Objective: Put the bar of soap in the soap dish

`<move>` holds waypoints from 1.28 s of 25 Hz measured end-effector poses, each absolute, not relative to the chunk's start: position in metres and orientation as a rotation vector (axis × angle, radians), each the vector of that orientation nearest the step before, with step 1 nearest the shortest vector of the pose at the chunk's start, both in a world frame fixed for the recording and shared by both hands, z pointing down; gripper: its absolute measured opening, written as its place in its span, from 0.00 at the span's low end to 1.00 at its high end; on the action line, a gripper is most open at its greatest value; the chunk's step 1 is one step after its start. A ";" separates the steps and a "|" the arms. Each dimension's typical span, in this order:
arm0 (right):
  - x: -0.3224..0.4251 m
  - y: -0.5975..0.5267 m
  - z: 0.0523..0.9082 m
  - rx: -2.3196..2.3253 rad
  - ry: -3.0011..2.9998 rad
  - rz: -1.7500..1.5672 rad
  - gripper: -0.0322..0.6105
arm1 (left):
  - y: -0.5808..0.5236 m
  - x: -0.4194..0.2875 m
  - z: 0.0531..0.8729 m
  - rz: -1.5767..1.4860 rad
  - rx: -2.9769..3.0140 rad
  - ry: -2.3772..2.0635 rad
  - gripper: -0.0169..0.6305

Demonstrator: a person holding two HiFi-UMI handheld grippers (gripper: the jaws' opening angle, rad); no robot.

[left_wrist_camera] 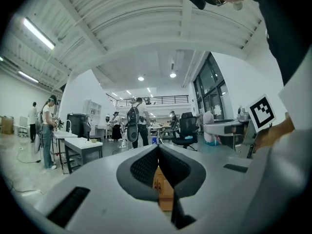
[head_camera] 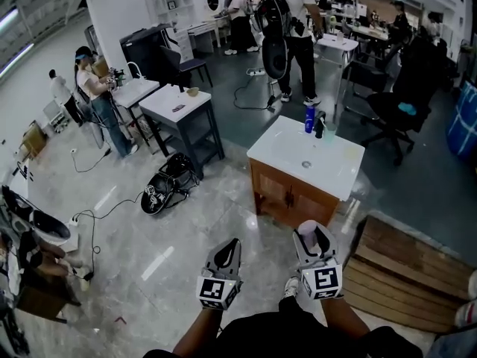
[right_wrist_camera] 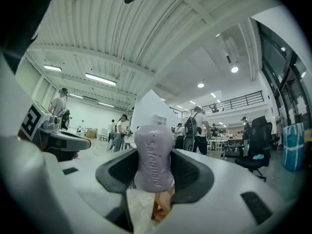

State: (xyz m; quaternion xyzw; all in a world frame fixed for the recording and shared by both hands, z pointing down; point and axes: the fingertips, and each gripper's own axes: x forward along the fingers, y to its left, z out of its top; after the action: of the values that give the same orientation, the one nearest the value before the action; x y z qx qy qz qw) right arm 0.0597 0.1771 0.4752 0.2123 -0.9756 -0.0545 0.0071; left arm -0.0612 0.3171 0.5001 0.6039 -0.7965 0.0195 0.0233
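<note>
fingers (right_wrist_camera: pixel 189 173) of the right gripper (right_wrist_camera: pixel 155 167) are clamped on the bar of soap (right_wrist_camera: pixel 154 150), pale purple, standing on end between the two dark ribbed pads, top and bottom poking out past them. left gripper (left_wrist_camera: pixel 158 152) has its fingers pressed together with nothing between them. in the head view both sit at the bottom centre of the frame, soap in the one on the right, well apart from the sink cabinet (head_camera: pixel 291 192) in the middle of the frame. there's a blue bottle (head_camera: pixel 308 118) and a dark tap (head_camera: pixel 320 127) at the far edge of its white top, but i can't pick out a soap dish from here.

handling-wise: i'd guess the bar is light and stiff, with smooth rounded sides, so slippery, worse if wet. it'd probably dent if squeezed hard. the hold across its pinched middle looks like the sensible spot, since the curve there should stop it squirting out. firm, not crushing.
</note>
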 end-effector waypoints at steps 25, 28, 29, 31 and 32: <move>0.017 -0.061 0.497 0.708 -3.019 -0.106 0.38 | 0.055 -0.110 0.519 0.177 1.969 -2.343 0.05; 0.019 -0.080 0.502 0.726 -3.005 -0.099 0.38 | 0.038 -0.110 0.523 0.170 1.976 -2.329 0.05; 0.019 -0.084 0.504 0.731 -3.001 -0.094 0.38 | 0.034 -0.110 0.524 0.173 1.979 -2.324 0.05; 0.018 -0.091 0.507 0.735 -2.995 -0.088 0.38 | 0.027 -0.112 0.527 0.173 1.983 -2.328 0.05; 0.018 -0.094 0.508 0.733 -2.993 -0.088 0.38 | 0.024 -0.114 0.528 0.171 1.980 -2.335 0.05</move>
State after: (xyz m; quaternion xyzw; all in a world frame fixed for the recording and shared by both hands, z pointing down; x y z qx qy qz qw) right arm 0.0175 -0.0937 0.5081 0.2376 -0.9705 -0.0287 0.0295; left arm -0.1143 0.0245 0.5279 0.6453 -0.7610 0.0556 0.0376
